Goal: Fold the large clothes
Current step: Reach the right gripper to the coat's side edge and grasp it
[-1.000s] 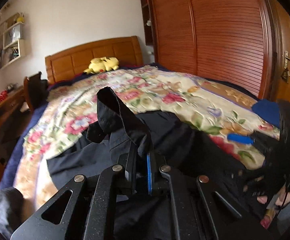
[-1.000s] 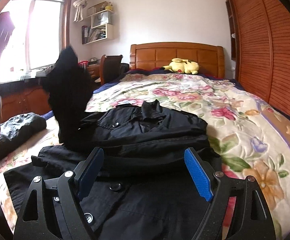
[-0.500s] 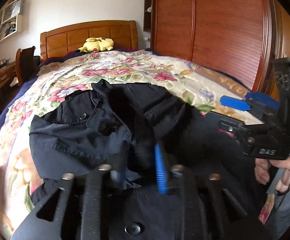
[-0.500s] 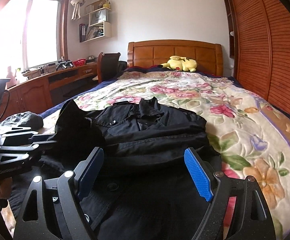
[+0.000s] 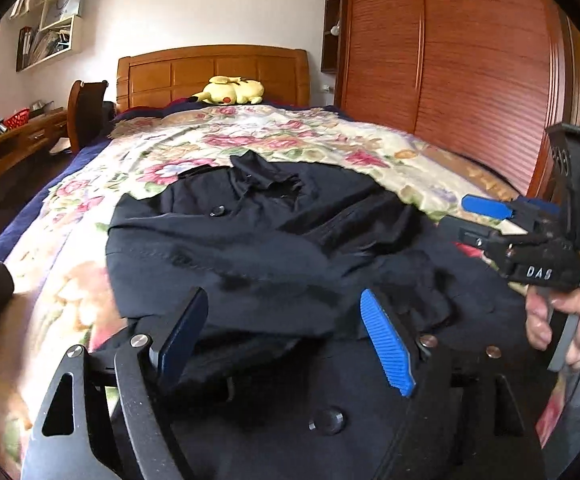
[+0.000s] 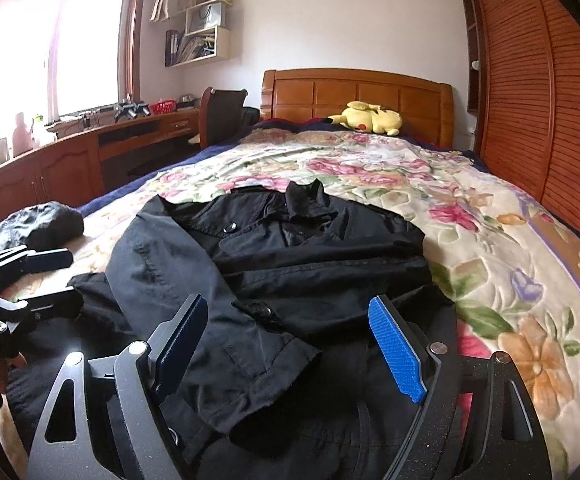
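Note:
A large black jacket (image 5: 258, 248) (image 6: 310, 256) lies spread on the floral bedspread (image 5: 250, 140) (image 6: 470, 216), collar toward the headboard. Its left sleeve (image 6: 194, 300) is folded across the front, cuff near the hem. My left gripper (image 5: 286, 328) hovers low over the jacket, jaws opening, nothing pinched between them. It also shows at the left edge of the right wrist view as the left gripper (image 6: 46, 276). My right gripper (image 6: 290, 340) stands open over the sleeve cuff without pressing it, and appears at the right in the left wrist view as the right gripper (image 5: 490, 208), held by a hand (image 5: 546, 320).
A yellow plush toy (image 6: 368, 118) lies by the wooden headboard (image 6: 354, 96). A slatted wardrobe (image 6: 538, 92) lines the right side. A desk (image 6: 70, 152) and chair (image 6: 222, 116) stand left under the window. A dark bundle (image 6: 46, 220) sits on the bed's left edge.
The left gripper, shut on the raised black sleeve a second ago, carried it down across the jacket and opened, leaving the sleeve lying flat. The right gripper stayed put and open.

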Action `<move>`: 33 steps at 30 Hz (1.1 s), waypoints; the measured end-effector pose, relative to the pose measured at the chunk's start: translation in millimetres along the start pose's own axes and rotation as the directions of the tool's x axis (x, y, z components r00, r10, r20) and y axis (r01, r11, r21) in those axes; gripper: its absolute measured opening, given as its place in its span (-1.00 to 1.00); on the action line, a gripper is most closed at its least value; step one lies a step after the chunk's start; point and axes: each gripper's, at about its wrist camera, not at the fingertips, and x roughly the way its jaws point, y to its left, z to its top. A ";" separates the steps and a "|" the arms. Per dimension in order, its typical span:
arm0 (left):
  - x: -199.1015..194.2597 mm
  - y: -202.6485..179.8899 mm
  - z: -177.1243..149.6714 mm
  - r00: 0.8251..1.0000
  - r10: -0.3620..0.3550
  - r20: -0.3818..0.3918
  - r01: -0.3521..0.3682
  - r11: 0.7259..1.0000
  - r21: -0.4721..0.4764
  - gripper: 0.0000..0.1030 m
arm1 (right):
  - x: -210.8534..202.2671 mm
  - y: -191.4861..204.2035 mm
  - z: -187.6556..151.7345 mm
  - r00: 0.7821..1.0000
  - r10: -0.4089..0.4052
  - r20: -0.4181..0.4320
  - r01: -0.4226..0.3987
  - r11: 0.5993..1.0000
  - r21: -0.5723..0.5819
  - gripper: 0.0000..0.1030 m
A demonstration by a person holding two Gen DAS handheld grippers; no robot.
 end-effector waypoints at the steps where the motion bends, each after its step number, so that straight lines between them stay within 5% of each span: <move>1: 0.1 1.7 -1.3 1.000 0.011 0.000 -0.011 1.000 0.006 0.54 | 3.1 -0.6 -0.1 1.000 -0.001 -0.011 0.001 1.000 -0.002 0.63; 17: -2.0 35.6 -9.2 0.994 0.113 0.016 -0.112 0.994 -0.008 0.54 | 59.3 -11.3 -6.8 0.978 0.058 -0.202 -0.052 0.998 0.036 0.63; 33: 4.0 49.1 -16.3 0.988 0.152 0.000 -0.152 0.987 -0.060 0.54 | 74.8 -0.3 -15.7 0.962 0.092 -0.258 -0.100 0.995 -0.015 0.63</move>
